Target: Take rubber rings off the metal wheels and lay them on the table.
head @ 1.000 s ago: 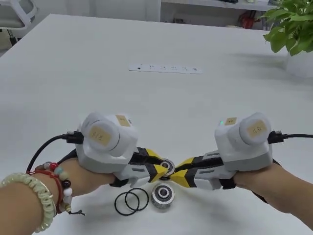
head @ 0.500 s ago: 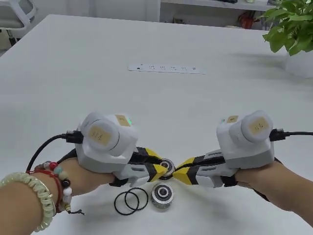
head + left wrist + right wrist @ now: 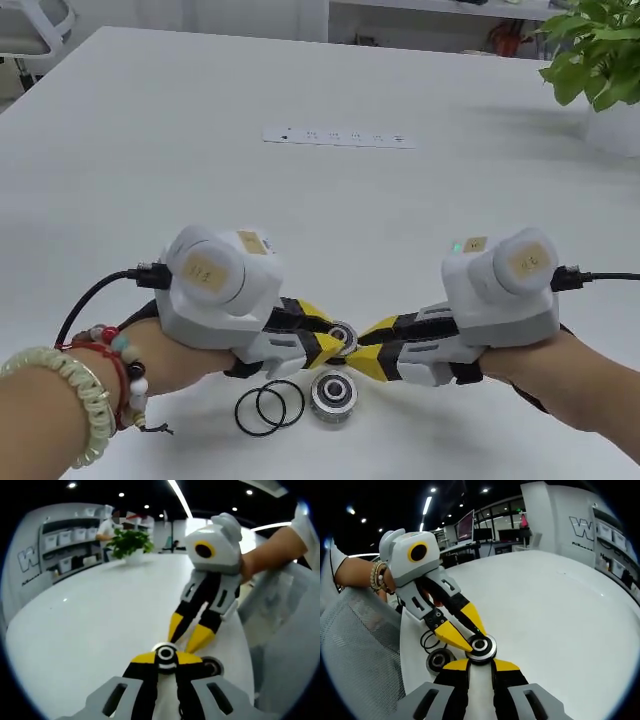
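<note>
the left gripper (image 3: 328,347) and right gripper (image 3: 368,350) point inward, tip to tip, low above the table (image 3: 300,220). left clamps the metal wheel (image 3: 482,648); right pinches its rim.

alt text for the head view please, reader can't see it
The left gripper and right gripper meet tip to tip on a small metal wheel held over a white table. Under them lie a second wheel and two black rubber rings; a power strip lies farther back.
</note>
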Action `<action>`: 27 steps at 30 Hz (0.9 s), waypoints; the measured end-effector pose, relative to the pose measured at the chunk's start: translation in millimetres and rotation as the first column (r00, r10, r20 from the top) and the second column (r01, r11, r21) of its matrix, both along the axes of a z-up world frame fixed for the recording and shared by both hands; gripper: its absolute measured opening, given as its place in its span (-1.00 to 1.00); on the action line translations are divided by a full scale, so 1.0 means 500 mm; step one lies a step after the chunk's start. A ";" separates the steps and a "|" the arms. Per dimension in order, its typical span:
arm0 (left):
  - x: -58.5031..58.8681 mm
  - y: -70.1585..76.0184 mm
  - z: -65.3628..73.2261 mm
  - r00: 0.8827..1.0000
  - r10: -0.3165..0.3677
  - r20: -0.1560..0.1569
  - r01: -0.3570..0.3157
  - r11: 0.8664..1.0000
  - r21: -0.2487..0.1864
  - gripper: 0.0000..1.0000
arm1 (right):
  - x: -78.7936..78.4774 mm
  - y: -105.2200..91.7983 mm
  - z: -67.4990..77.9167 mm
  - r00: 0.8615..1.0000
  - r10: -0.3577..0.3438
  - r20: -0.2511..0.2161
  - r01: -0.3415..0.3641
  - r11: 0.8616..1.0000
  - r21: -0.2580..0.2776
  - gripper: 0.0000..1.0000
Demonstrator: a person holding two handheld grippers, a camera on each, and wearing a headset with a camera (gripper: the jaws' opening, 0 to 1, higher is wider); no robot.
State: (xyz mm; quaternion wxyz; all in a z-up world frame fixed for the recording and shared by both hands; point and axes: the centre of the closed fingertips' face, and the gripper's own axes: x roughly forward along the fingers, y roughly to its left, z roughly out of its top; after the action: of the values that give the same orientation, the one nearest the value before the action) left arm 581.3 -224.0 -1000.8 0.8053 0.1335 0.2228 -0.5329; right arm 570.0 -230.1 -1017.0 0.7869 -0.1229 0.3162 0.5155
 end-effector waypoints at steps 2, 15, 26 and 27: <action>0.000 0.000 0.000 1.000 -0.001 0.000 0.001 1.000 0.000 -0.74 | 0.004 0.006 0.000 1.000 -0.001 0.026 0.001 1.000 -0.003 -0.48; -0.002 -0.001 0.000 1.000 -0.005 0.002 0.005 1.000 0.000 -0.74 | 0.007 0.008 0.001 0.997 0.037 0.070 -0.035 0.999 -0.031 -0.62; -0.001 0.000 -0.001 1.000 -0.003 -0.001 0.003 1.000 0.004 -0.74 | 0.012 -0.012 -0.005 0.999 0.025 0.043 -0.023 0.998 -0.055 -1.00; -0.001 0.001 -0.001 1.000 -0.003 0.001 0.003 1.000 0.005 -0.74 | 0.013 -0.011 -0.006 0.999 0.017 0.043 -0.015 0.998 -0.055 -1.00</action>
State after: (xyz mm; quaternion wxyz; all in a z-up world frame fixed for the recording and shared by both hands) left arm 580.9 -223.6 -1001.3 0.8043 0.1358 0.2237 -0.5334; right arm 576.3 -235.8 -1020.2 0.7859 -0.1578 0.3120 0.5101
